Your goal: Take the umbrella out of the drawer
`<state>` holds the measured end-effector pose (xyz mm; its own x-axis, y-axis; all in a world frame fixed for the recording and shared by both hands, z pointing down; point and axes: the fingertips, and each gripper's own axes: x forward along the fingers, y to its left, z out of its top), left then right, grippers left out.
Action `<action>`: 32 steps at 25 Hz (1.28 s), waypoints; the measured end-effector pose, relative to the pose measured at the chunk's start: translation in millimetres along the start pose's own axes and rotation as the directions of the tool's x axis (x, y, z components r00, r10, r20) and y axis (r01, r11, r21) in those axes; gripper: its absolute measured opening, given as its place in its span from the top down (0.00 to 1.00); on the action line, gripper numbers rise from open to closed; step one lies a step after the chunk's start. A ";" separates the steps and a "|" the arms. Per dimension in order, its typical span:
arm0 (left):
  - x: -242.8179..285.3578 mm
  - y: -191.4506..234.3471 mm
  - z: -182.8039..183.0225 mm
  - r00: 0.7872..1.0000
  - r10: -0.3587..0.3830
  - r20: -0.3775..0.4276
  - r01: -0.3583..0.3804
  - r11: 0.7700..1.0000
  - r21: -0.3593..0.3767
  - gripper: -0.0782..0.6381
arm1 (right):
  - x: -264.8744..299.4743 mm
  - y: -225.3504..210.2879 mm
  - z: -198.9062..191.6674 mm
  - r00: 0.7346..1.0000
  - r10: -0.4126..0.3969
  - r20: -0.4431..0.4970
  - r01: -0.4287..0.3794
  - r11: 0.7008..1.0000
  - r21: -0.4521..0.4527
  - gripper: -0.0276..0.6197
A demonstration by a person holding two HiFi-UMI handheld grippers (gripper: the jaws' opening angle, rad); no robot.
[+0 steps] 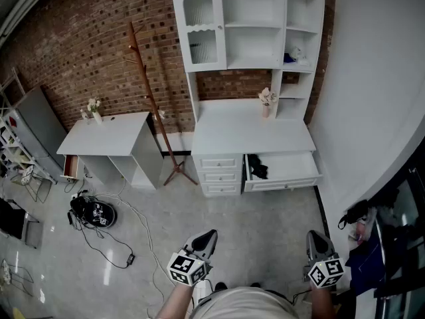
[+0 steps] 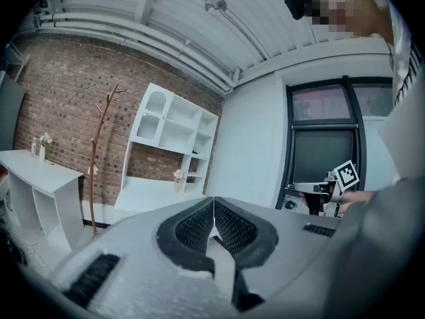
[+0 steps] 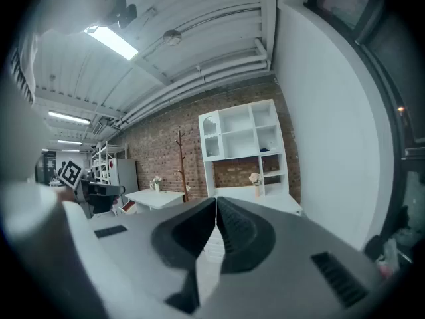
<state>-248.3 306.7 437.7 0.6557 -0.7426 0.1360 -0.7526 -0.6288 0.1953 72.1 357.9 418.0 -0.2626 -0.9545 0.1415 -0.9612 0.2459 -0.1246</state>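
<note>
Currently in view: we stand facing a white desk unit against a brick wall, with both claws held low and close to us.
Left claw [image 1: 210, 236]: at 7 o'clock in the head view. Its own view shows the two ribbed pads pressed together with nothing between them.
Right claw [image 1: 317, 239]: at 5 o'clock in the head view. Its pads are closed tip to tip and it holds nothing.
Drawer [image 1: 284, 184]: pulled open under the worktop, at 1 o'clock from us and well apart from both claws.
Umbrella [image 1: 257, 169]: a dark bundle lying inside the open drawer, at its 9 o'clock end. We cannot make out finer detail.
Drawer stack [image 1: 220, 175]: three small fronts, all closed, just beside the open drawer at its 9 o'clock side.
Worktop [image 1: 239, 135]: white, carrying a flower vase [image 1: 267, 102] near its 1 o'clock corner.
Shelf unit [image 1: 252, 25]: white, rising from the worktop at 12 o'clock, with one glazed door at its 9 o'clock end.
Coat stand [image 1: 154, 105]: wooden, on the floor at 9 o'clock of the desk unit.
Side worktop [image 1: 109, 135]: white, at 10 o'clock from us, with a small vase [image 1: 94, 113] on it.
Black device [image 1: 94, 212]: on the floor among cables, at 9 o'clock of the left claw.
</note>
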 end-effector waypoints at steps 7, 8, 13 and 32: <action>0.0 1.6 -0.8 1.000 -0.006 -0.004 0.006 1.000 -0.001 0.86 | 1.5 3.9 -2.4 1.000 0.000 -0.001 0.000 1.000 0.000 0.91; 0.2 1.1 -1.2 1.000 -0.007 -0.005 0.007 1.000 -0.001 0.86 | 1.1 3.5 -2.4 1.000 -0.001 -0.001 0.001 1.000 0.001 0.91; 1.7 1.1 -2.8 1.000 -0.011 -0.013 0.011 1.000 0.001 0.86 | 0.7 2.1 -0.6 1.000 -0.006 0.002 0.006 1.000 0.004 0.91; 19.4 -30.5 -14.6 0.999 0.004 -0.044 -0.004 1.000 -0.006 0.86 | -10.3 -28.6 -11.8 0.999 0.014 -0.035 -0.013 1.000 0.005 0.91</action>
<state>-211.7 314.8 448.6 0.6546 -0.7343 0.1797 -0.7552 -0.6241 0.2006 101.2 362.7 431.6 -0.2784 -0.9446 0.1741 -0.9572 0.2578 -0.1315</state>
